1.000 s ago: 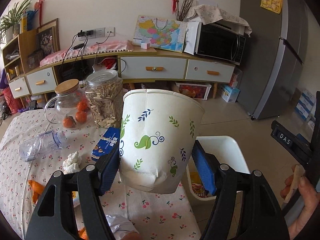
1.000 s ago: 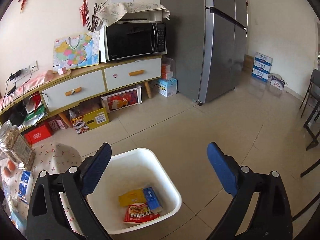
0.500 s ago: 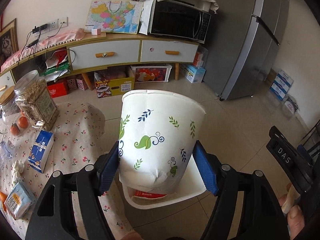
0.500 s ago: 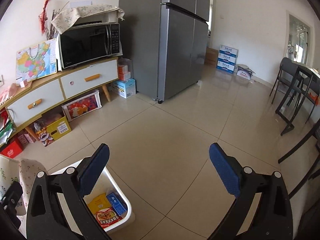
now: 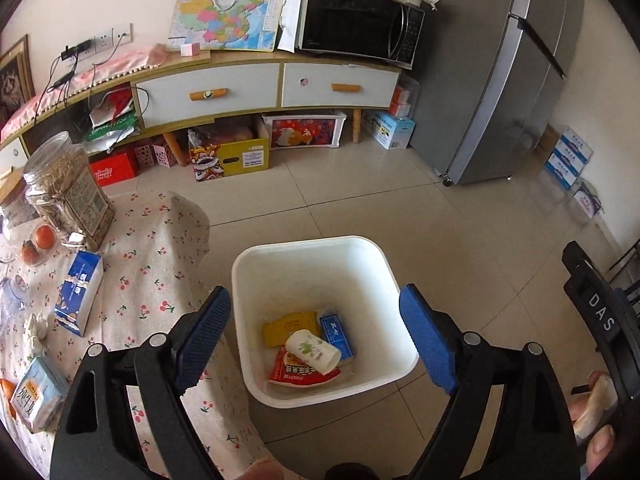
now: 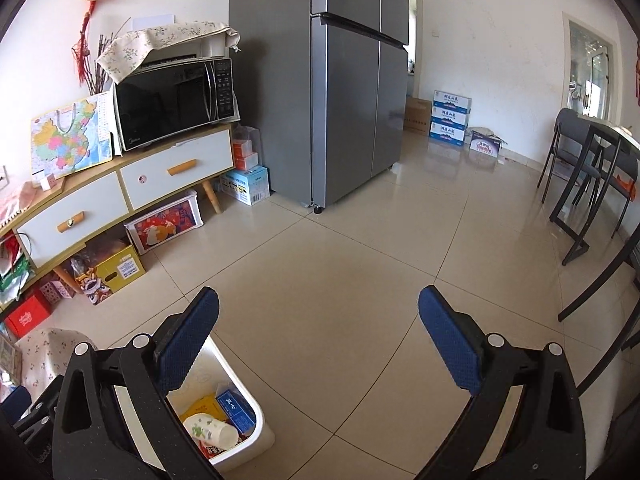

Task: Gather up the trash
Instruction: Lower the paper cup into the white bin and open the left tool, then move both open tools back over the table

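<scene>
A white paper cup with green leaf print lies on its side inside the white bin on the floor, on top of a red packet, a yellow packet and a blue box. My left gripper hovers above the bin, its jaws opening with nothing between them. My right gripper is open and empty over bare floor tiles, with the bin and the cup at its lower left.
The floral-clothed table left of the bin holds a blue-white carton, a milk carton, a jar of sticks, oranges and crumpled tissue. A sideboard with a microwave and a grey fridge stand beyond. Black chairs are at the right.
The left gripper swung from the table to above the bin, opened, and the paper cup dropped into the bin. The right gripper turned away to the right, toward open floor.
</scene>
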A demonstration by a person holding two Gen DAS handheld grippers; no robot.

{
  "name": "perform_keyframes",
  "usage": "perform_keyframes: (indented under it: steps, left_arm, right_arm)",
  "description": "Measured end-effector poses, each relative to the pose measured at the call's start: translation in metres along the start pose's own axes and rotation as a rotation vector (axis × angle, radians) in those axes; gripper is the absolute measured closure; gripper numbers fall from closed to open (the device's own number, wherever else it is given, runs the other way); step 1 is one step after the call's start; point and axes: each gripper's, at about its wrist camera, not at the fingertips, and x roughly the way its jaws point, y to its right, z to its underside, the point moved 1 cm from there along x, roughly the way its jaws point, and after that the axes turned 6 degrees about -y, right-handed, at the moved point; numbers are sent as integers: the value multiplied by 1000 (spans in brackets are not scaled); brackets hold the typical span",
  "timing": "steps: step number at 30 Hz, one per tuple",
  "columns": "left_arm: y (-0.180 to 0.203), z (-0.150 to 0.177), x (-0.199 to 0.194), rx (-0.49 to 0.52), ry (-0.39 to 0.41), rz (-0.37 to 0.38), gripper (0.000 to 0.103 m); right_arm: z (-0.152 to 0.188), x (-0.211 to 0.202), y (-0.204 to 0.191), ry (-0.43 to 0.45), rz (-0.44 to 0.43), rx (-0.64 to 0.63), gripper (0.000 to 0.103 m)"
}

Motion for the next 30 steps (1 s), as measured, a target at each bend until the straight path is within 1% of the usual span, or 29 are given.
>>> perform_keyframes:
  steps: [6,12,15,20,25,30]
  left_arm:
    - [-34,8,-11,-50,16,-68,19]
    - [-70,15,-27,-74,41,-149,19]
    - [-91,23,-36,-105,51,-187,19]
    - [-125,37,-52,-154,70,-237,19]
    - [-152,49,-66,-186,89,-275,19]
    - [-180,60,-76,-224,85,-297,19]
  right_arm:
    - [6,-17,-21,24,-45,-53,7]
    - [19,-32,-57,-1,-132,-126,7]
    - [26,-42,-75,-14,-183,-150,7]
    - [41,-62,-103,-10,-245,-193,7]
    - [60,-81,-132,14,-278,-270,7]
    - [74,-94,-158,15,-311,-328,7]
